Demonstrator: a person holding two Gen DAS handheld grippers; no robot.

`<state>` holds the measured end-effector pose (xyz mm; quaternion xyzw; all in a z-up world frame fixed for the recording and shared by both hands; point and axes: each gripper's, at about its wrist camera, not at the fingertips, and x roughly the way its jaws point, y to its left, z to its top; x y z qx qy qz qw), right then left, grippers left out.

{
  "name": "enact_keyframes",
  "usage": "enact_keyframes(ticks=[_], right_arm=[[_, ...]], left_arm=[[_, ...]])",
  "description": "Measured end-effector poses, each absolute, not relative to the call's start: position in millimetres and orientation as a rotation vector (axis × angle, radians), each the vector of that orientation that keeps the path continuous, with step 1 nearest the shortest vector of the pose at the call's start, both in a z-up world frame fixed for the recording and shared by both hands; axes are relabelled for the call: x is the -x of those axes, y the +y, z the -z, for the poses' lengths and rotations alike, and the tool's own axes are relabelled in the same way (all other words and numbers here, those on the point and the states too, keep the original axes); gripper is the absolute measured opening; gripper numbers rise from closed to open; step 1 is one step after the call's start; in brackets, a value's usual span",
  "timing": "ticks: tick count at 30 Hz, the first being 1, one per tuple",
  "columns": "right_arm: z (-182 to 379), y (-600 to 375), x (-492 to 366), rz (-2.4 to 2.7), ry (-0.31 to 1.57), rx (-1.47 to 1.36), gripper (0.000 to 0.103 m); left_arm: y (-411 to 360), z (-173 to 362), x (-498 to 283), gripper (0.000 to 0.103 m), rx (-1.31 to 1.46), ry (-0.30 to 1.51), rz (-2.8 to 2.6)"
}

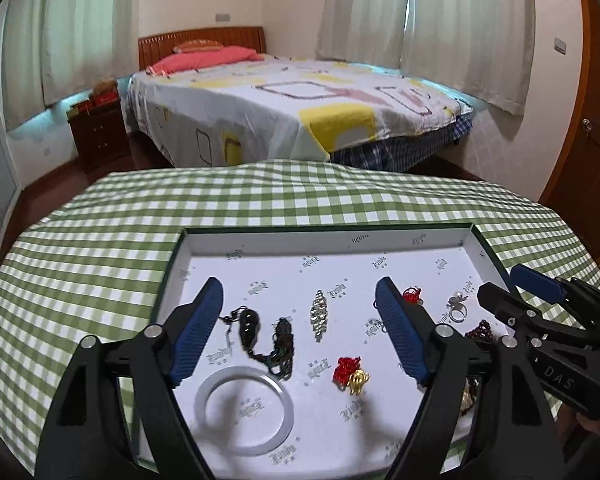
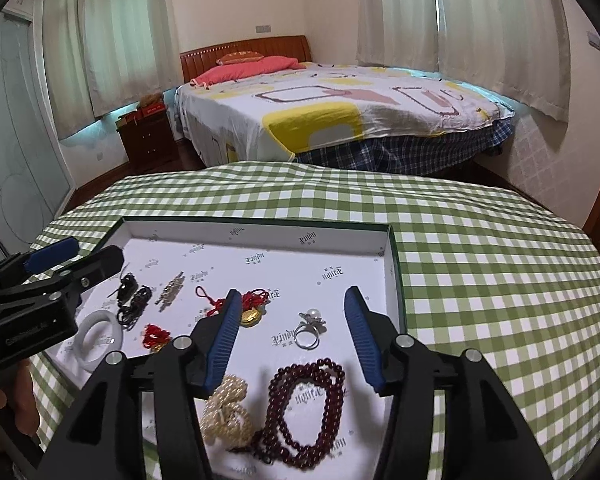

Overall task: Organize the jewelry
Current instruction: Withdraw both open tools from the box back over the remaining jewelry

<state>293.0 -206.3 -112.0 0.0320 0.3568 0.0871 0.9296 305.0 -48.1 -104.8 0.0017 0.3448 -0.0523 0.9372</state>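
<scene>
A white-lined tray (image 1: 324, 240) (image 2: 256, 236) on the checked table holds the jewelry. My left gripper (image 1: 300, 300) is open and empty above a silver brooch (image 1: 319, 314), black cords (image 1: 260, 336), a white bangle (image 1: 244, 410) and a red-and-gold charm (image 1: 352, 374). My right gripper (image 2: 292, 300) is open and empty above a pearl ring (image 2: 310, 326), with dark red beads (image 2: 304, 396) and a cream bead strand (image 2: 226, 412) nearer the camera. A gold pendant on red cord (image 2: 252, 314) lies by its left finger. The right gripper also shows at the right of the left wrist view (image 1: 512, 284).
The table wears a green-and-white checked cloth (image 2: 480, 260). Behind it stands a bed (image 1: 292, 108) with a patterned sheet, a dark wood nightstand (image 1: 100, 132) to its left and a wooden door (image 1: 596, 128) at the right.
</scene>
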Motion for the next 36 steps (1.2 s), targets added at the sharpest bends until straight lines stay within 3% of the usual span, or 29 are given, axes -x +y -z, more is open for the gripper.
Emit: enact_keyframes(ticks=[19, 36], right_arm=[[94, -202, -214, -0.174, 0.663, -0.076, 0.061], [139, -197, -159, -0.168, 0.715, -0.065, 0.061]], left_arm=[[-28, 69, -209, 0.080, 0.069, 0.596, 0.081], [-15, 115, -153, 0.080, 0.078, 0.654, 0.048]])
